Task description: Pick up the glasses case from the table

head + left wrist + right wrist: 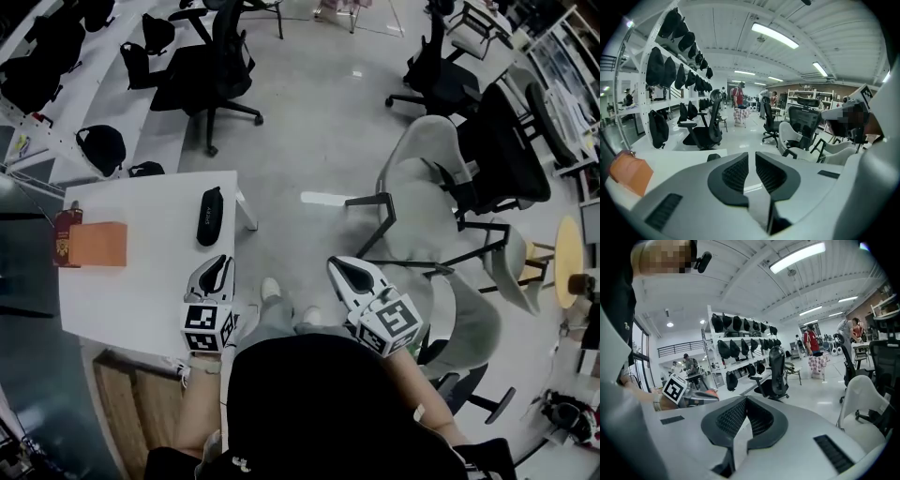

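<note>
The black glasses case (210, 216) lies on the white table (150, 300) near its right edge, and shows as a small dark shape (713, 157) just beyond the left jaw in the left gripper view. My left gripper (225, 261) hovers over the table's near right part, a short way in front of the case and apart from it. Its pads (736, 173) stand a narrow slit apart with nothing between them. My right gripper (339, 266) hangs off the table to the right, over the floor. Its tips (746, 399) meet and it holds nothing.
An orange flat item (98, 244) and a dark red object (66, 237) lie at the table's left side. A grey chair (422, 178) stands right of me, a black office chair (211, 70) beyond the table. Shelves with black bags (56, 47) run along the far left.
</note>
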The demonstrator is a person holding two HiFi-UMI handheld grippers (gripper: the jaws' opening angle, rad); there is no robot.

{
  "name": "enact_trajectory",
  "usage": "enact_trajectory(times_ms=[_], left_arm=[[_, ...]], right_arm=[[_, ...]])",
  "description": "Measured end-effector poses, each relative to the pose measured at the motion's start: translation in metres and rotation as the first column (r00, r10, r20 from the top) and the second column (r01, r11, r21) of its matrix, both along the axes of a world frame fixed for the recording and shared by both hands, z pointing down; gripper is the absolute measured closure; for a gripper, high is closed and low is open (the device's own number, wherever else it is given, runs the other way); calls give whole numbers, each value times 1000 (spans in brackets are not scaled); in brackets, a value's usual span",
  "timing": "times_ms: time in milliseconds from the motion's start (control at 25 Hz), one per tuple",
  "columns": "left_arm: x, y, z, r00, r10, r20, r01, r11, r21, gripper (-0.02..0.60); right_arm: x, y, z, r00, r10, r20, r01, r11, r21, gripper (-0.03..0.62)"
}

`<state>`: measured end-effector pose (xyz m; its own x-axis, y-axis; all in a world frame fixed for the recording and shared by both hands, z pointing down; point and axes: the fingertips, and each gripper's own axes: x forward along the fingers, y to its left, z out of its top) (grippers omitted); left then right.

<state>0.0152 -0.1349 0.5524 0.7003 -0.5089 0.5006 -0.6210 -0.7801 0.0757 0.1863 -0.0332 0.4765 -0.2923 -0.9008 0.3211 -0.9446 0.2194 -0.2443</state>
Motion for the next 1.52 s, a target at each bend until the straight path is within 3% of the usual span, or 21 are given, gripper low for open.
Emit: enact_trajectory(times_ms=[360,640,1080,1520], left_arm=[[-13,-85,61,991,-38,125,48,996,-76,367],[-17,-137,118,979,-18,202,50,987,-154,277],[-10,-169,182,957,58,285,13,971,-240,243],[-4,-178,197,963,46,266,34,958,-286,221]], right_arm=[[14,-48,14,997,69,-32,-71,995,-66,565],[22,-68,27,986,155,-64,-162,979,-127,565],[24,-78,44,964,232,-127,-255,945,-205,565],[33,-77,42,955,253,-152,-282,935,-216,565]])
